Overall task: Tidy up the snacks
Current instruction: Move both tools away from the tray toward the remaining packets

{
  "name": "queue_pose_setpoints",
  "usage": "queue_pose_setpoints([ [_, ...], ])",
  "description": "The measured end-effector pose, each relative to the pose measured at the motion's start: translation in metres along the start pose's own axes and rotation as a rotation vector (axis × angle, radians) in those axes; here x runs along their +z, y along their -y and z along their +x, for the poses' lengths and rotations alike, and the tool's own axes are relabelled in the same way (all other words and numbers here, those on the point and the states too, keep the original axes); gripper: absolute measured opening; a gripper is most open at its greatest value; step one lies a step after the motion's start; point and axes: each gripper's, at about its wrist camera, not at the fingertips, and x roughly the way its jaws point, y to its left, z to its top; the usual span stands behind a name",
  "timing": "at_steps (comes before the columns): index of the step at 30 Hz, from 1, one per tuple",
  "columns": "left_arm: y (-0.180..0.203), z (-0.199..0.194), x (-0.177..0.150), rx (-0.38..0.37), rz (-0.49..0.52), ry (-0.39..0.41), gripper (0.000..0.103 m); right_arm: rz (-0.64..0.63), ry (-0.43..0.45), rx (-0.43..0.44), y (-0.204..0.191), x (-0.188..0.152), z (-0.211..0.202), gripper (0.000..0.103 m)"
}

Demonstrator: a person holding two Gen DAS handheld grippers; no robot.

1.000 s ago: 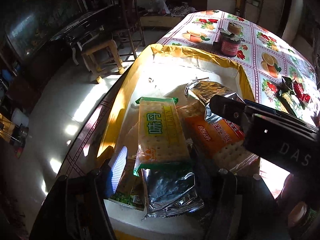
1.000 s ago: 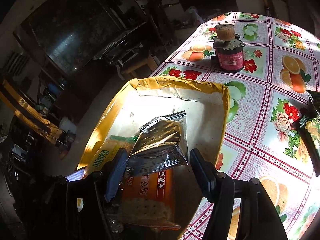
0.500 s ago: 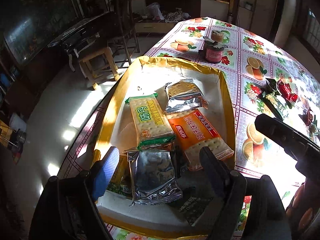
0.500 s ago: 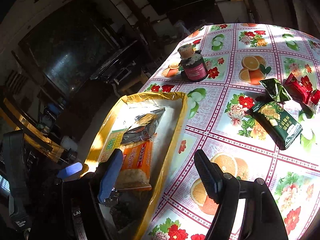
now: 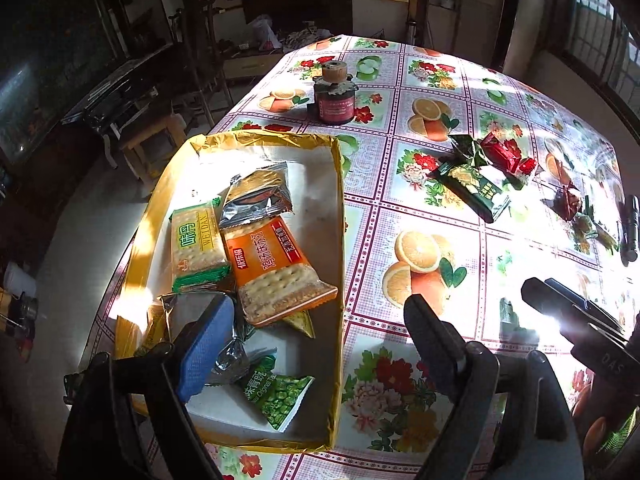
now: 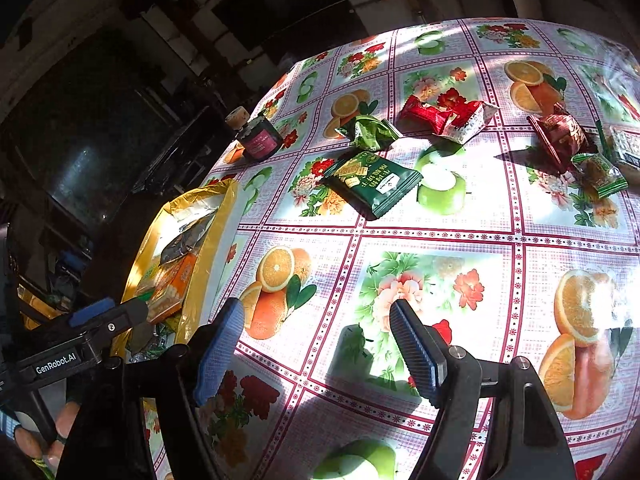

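Note:
A yellow box [image 5: 339, 216] with a white floor holds several snack packets: a green cracker pack [image 5: 196, 246], an orange cracker pack [image 5: 276, 268], a silver pack [image 5: 258, 194] and a green pea bag [image 5: 280, 394]. The box also shows in the right wrist view [image 6: 218, 236]. Loose on the table lie a dark green packet [image 6: 374, 182], a small green packet [image 6: 370, 132], red packets [image 6: 444, 114] and further wrapped snacks [image 6: 560, 136]. My left gripper [image 5: 316, 340] is open and empty over the box's near right edge. My right gripper [image 6: 316, 340] is open and empty above the tablecloth.
A dark jar with a cork lid [image 5: 334, 94] stands on the fruit-print tablecloth [image 5: 432, 248] behind the box. A dark pen-like object [image 5: 630, 228] lies at the far right. The table's left edge drops to a floor with a wooden stool [image 5: 156, 144].
Both grippers have pulled back and swung right, away from the box. The right gripper left the silver and orange packs in the box and now faces the loose snacks.

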Motion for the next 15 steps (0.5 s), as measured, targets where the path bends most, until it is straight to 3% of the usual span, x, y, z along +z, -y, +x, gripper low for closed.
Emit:
queue_pose_setpoints([
  [15, 0.080, 0.011, 0.002, -0.091, 0.051, -0.059, 0.087, 0.114, 0.107, -0.137, 0.093, -0.011, -0.081, 0.080],
])
